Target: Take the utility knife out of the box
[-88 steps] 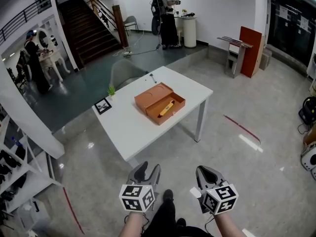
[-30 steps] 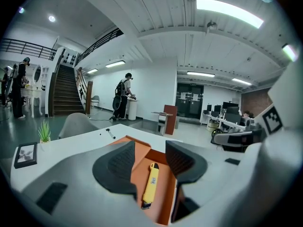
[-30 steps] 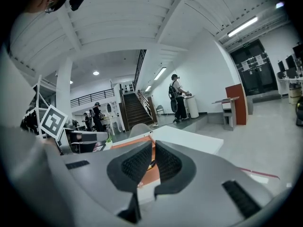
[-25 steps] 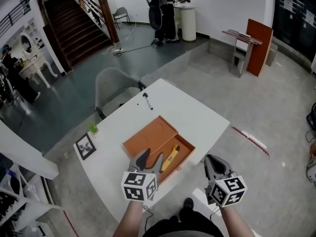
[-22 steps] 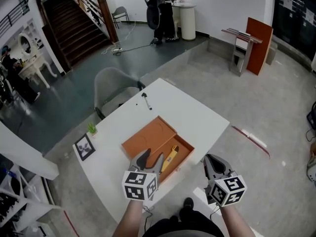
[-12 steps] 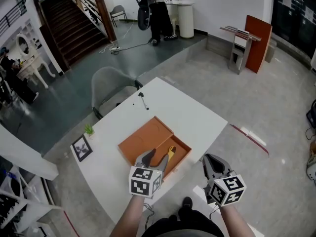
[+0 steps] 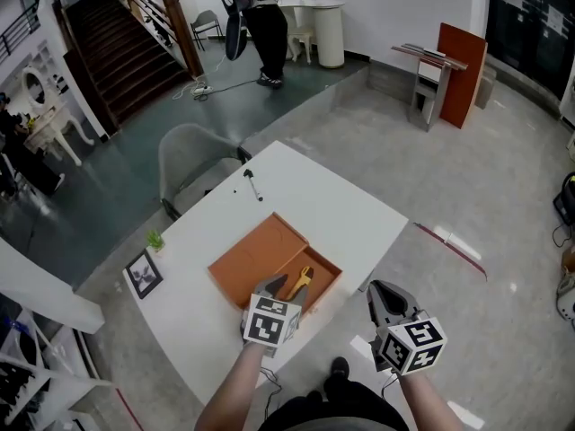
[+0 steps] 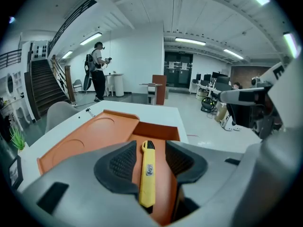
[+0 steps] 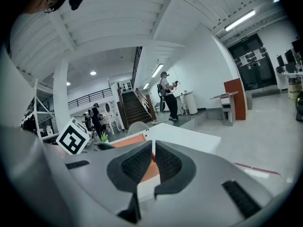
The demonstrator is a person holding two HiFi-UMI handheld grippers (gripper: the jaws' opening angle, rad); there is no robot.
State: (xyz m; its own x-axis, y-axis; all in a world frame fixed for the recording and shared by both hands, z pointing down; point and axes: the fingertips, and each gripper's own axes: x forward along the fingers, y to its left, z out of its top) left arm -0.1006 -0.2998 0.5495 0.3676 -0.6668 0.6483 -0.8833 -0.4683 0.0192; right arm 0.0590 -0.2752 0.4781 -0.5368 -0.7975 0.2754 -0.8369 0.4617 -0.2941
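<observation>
At the lower centre of the head view, the left gripper (image 7: 277, 285) hangs over the near end of an open orange box (image 7: 254, 257) on a white table (image 7: 341, 214). Its jaws are spread either side of the yellow utility knife (image 8: 147, 171), which lies in the box; the pads seem not to touch it, though the angle makes that uncertain. The right gripper (image 9: 152, 160), at lower right beyond the table's edge, has its jaws drawn almost together on nothing.

I see a white worktop (image 7: 341, 214) | dark pen (image 7: 254, 187) lying near its far edge | small green plant (image 7: 154, 240) beside a framed picture (image 7: 142, 273) at its left corner | grey chair (image 7: 189, 164) behind | staircase (image 7: 108, 52) beyond | person (image 7: 256, 16) standing far off | red board (image 7: 461, 61) far right
</observation>
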